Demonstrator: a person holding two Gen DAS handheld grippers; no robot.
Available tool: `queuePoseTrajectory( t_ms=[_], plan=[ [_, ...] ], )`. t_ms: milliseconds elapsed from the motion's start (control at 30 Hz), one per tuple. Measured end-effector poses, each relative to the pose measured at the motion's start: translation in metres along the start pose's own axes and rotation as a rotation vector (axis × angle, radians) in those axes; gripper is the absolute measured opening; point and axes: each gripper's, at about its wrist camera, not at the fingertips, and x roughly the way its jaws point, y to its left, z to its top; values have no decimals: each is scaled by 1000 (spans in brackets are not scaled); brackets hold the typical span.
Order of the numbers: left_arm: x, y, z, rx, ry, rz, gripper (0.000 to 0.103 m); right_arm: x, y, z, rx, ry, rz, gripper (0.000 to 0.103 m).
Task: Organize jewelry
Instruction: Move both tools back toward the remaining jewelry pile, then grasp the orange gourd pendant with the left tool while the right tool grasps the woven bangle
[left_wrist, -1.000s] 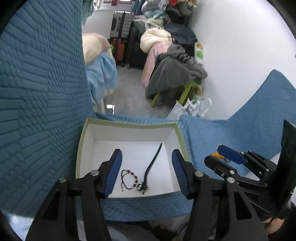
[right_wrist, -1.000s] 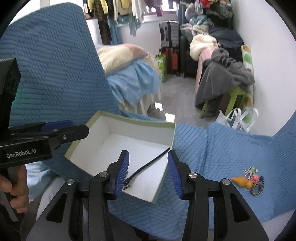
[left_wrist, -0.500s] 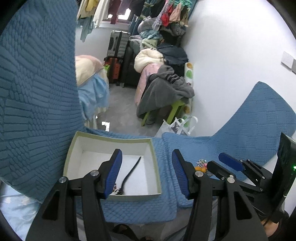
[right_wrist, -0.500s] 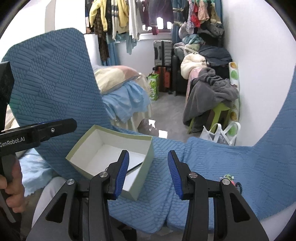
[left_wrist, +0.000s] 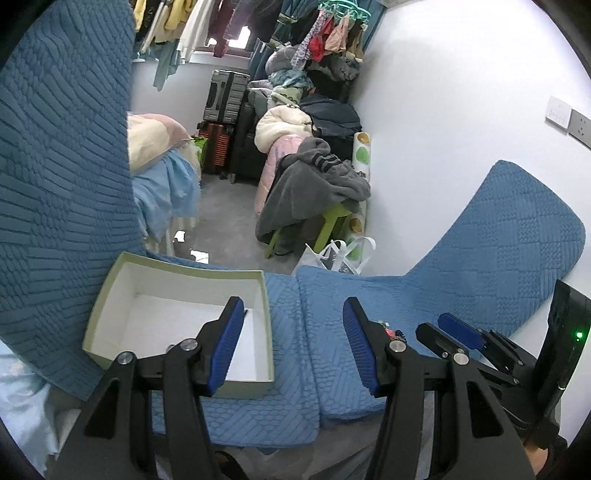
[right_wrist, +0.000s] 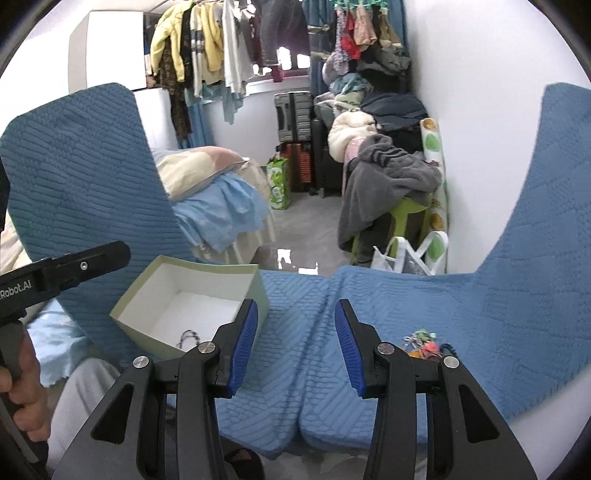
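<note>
Item: box (right_wrist: 207, 291) — pale green outside, white inside, open-topped, set on the blue quilted cover (right_wrist: 295, 354) to your left so pieces can be dropped straight in. A beaded piece (right_wrist: 189, 338) already lies on its floor.

Item: jewelry pile (right_wrist: 424, 341) — bright tangle on the cover to your right, well apart from the box; judged the stock left to sort.

Item: left gripper (left_wrist: 291, 343) — jaws spread, nothing between them.

Item: right gripper (right_wrist: 293, 345) — jaws apart, empty, aimed at bare cover between box and pile.
</note>
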Motion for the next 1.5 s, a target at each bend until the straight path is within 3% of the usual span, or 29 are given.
queuePoseTrajectory(
  t_ms=[533, 833, 1100, 1500],
  plan=[
    [57, -65, -28, 87, 112, -157, 56, -25, -88, -33, 120, 15, -137, 41],
    [97, -99, -37, 157, 169, -231, 56, -21, -121, -39, 162, 37, -150, 40],
    [148, -118, -49, 194, 238, -241, 56, 23, -163, -56, 196, 121, -166, 32],
    [220, -124, -65, 214, 301, -243, 55, 87, -194, -85, 265, 234, -133, 25]
  ],
)
